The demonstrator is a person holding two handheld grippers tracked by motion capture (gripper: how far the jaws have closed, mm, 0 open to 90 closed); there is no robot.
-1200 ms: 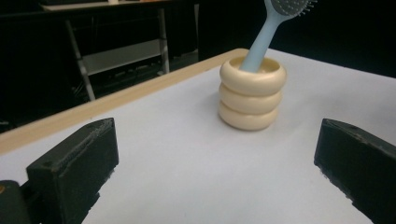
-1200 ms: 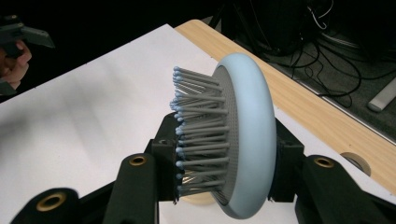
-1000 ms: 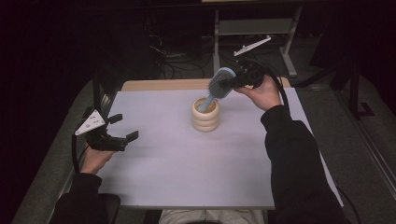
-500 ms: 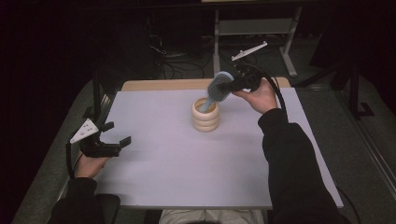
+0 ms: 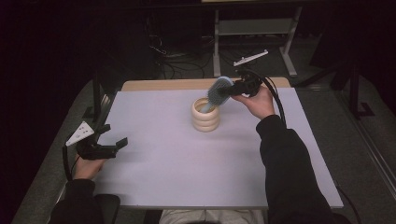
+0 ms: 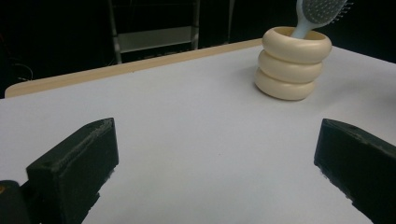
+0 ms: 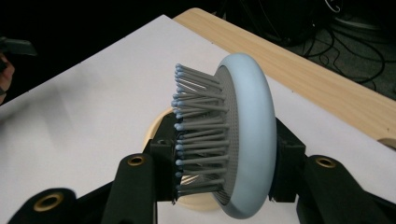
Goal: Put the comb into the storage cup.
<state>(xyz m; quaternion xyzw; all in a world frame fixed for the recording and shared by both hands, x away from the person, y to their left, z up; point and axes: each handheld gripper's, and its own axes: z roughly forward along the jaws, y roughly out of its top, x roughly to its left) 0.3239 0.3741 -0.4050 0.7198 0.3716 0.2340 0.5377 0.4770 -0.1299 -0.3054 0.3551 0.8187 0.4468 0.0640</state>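
Right gripper pinches the light, stiff hairbrush by its head, handle in the holder near the table's far edge; left gripper spread, idle.

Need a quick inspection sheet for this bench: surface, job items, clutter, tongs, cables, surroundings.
Surface: white mat on a wooden table, bare.
Job items: blue brush, handle tip in the cream ringed cup, tilted.
Clutter: nothing seen.
Tongs: right tongs shut on brush head; left tongs open, low at the mat's left edge, nothing between.
Cables: black cable trails from right tongs; loose cables on floor behind.
Surroundings: dark room, metal rack behind table.
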